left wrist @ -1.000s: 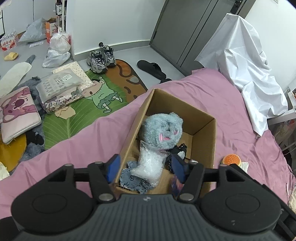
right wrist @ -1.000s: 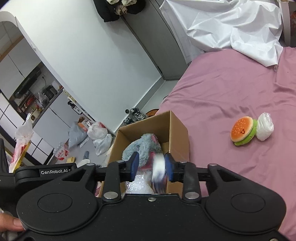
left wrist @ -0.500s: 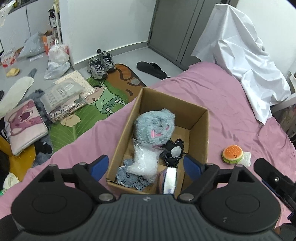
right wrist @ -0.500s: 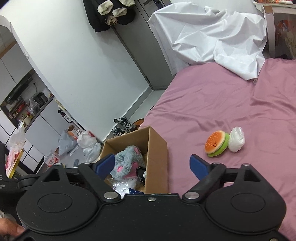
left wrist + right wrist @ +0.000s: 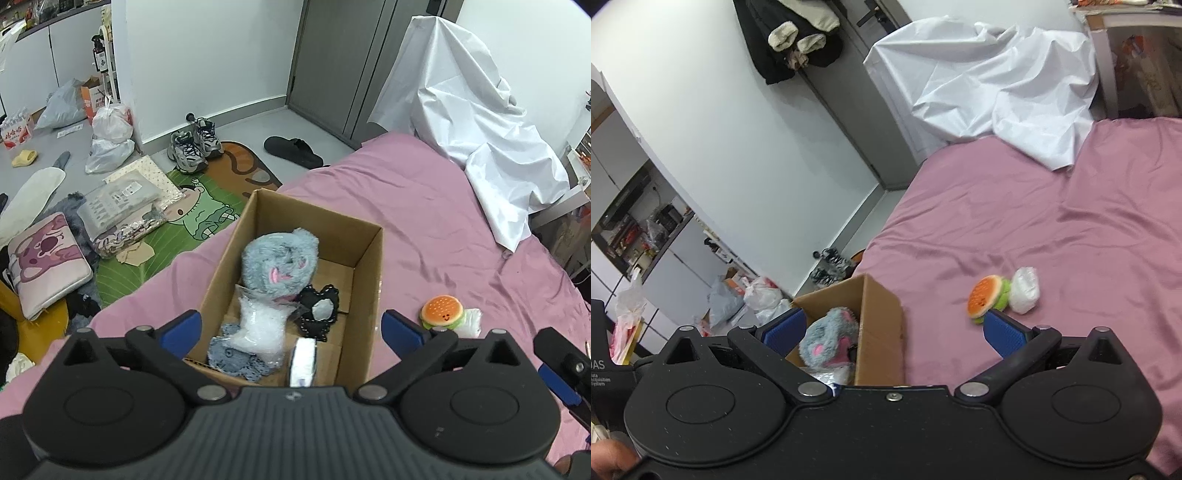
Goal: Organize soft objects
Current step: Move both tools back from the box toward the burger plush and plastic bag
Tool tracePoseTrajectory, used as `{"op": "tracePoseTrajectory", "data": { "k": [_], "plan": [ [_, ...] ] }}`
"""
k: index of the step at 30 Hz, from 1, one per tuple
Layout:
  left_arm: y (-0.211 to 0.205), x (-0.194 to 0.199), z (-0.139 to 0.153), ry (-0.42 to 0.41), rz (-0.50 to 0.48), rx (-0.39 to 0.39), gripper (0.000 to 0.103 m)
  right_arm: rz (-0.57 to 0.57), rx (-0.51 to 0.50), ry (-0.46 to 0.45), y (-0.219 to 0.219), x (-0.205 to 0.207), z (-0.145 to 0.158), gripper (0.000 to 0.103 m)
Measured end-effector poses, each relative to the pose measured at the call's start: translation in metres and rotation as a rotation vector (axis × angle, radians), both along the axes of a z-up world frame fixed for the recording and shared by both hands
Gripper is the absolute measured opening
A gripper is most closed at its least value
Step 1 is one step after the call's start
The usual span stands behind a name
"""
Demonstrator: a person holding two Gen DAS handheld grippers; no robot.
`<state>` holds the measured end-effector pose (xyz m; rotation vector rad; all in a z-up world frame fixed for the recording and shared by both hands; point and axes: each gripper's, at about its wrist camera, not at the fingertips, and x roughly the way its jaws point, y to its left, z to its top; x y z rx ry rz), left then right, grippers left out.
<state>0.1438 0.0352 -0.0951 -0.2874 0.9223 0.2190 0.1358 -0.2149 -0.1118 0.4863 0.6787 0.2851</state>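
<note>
An open cardboard box sits on the pink bed. Inside it lie a grey plush, a clear plastic bag, a black heart-shaped piece, a blue-grey knit and a small white packet. My left gripper hangs above the box's near end, its jaws opening wide with nothing pressed between them. My right gripper is also opening, empty, beside the box. A burger plush with a white bag lies on the bed to the right.
A crumpled white sheet drapes over the bed's far right corner. On the floor to the left are a cartoon mat, sneakers, a black slipper, a pillow and plastic bags.
Both grippers opened from nearly closed to wide and drew back and up from the box. The white packet the right gripper held now lies in the box's near end.
</note>
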Motion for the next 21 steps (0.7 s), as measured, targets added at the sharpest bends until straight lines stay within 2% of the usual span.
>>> {"op": "tracePoseTrajectory", "data": {
  "k": [8,11,15,21],
  "plan": [
    [-0.018,-0.002,0.008,-0.025,-0.013,0.001,0.103,-0.051,-0.005,-0.084,-0.027,-0.009,0.008,0.103],
    [-0.025,-0.002,0.010,-0.033,-0.026,-0.002,0.103,-0.028,0.001,-0.066,-0.038,-0.006,0.010,0.103],
    [-0.037,-0.002,0.015,-0.044,-0.051,-0.008,0.103,-0.035,-0.032,-0.093,-0.047,-0.009,0.013,0.103],
    [-0.053,-0.002,0.019,-0.049,-0.074,-0.009,0.103,-0.018,-0.015,-0.091,-0.061,-0.010,0.014,0.103]
  ]
}}
